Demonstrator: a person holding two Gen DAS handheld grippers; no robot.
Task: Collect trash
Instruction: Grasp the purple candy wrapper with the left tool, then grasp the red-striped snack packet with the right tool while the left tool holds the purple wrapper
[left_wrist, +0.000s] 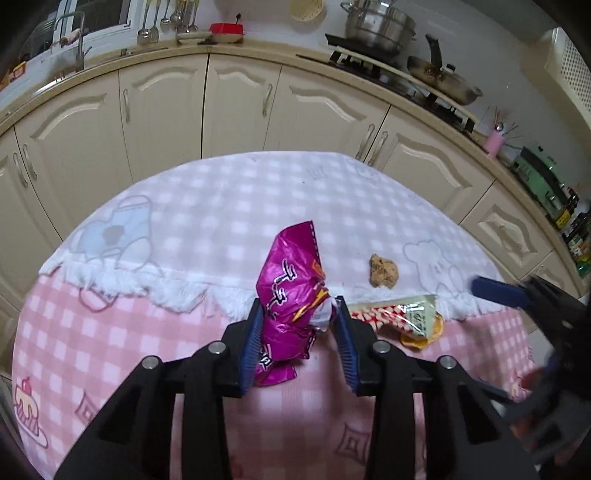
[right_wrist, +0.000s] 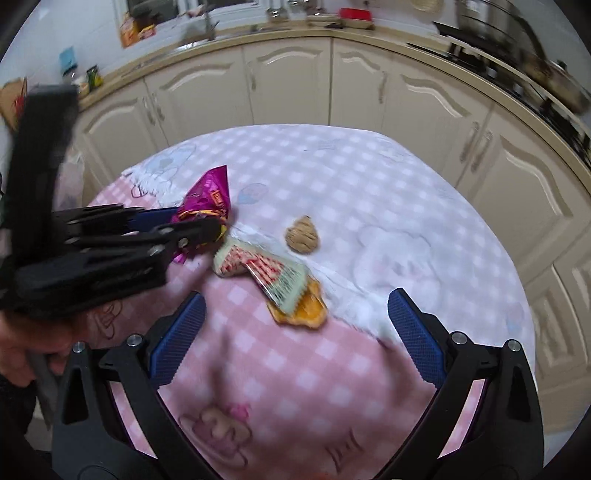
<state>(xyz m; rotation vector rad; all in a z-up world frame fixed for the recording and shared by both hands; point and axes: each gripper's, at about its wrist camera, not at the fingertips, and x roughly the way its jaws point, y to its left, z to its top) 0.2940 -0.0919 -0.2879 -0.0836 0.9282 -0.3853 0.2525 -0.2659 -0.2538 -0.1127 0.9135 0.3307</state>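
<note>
Collecting is barely beginning: left gripper is clamping the magenta wrapper above the cloth, while right gripper, jaws wide, is hovering over the red-white packet, with crumb just beyond.

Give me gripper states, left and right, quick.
Left gripper: closed on the magenta snack wrapper.
Right gripper: open, holding nothing.

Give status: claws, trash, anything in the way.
Left claw shut on magenta wrapper, lifted off the cloth. Right claw open, empty. Red-white packet, orange peel, brown crumpled lump on table. Nothing blocking.
</note>
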